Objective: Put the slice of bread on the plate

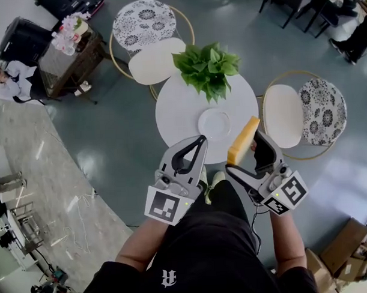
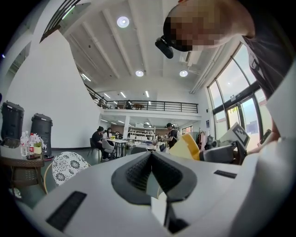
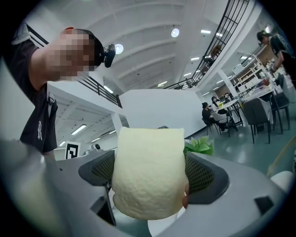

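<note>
Right gripper (image 1: 244, 151) has its jaws clamped on the slice of bread (image 1: 243, 140), held upright above the near edge of the round white table (image 1: 173, 110), just right of the empty plate (image 1: 214, 124). Left gripper (image 1: 199, 142), jaws together and holding nothing, hovers nearby. Potted plant (image 1: 208, 67) stands behind the plate.

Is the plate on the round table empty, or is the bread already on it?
Empty: the plate is bare white, and the bread slice is clamped in the right gripper, away from it.
</note>
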Available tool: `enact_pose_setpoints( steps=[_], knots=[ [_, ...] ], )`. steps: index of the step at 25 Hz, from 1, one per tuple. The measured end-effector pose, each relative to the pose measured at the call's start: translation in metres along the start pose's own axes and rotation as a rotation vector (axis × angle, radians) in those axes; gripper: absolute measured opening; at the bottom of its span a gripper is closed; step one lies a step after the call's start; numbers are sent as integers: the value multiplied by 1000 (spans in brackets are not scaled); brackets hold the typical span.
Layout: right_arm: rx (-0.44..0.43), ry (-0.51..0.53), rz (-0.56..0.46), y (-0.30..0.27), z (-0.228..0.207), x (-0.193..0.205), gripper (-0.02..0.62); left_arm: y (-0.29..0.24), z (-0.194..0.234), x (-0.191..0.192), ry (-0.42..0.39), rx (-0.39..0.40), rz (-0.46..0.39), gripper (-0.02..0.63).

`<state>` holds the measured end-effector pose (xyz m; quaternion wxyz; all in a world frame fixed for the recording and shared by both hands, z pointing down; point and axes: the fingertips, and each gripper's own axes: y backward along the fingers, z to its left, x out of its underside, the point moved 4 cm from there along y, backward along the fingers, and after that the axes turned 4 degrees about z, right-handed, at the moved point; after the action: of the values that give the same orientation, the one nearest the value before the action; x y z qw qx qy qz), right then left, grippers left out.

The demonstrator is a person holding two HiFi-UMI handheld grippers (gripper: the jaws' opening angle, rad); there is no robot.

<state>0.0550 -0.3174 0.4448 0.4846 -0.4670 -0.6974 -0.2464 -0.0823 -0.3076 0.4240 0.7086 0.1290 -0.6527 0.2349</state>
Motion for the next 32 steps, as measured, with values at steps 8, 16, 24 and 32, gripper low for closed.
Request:
enact_pose_setpoints(
  steps=[8,16,24,32],
  knots=[
    [-72,66,166,-41,-53,79,485,-25,35,65,23,-16,4,8],
    [-148,317,467,-77,-100,155,485,-43,61,123,64,-64,29,8],
    [-244,585,690,-107,-124,210,485,-52,75,159,116,-84,49,8],
    [-310,707,787,-121,-143,238,485,-64,86,194,108,-102,85,8]
  ],
)
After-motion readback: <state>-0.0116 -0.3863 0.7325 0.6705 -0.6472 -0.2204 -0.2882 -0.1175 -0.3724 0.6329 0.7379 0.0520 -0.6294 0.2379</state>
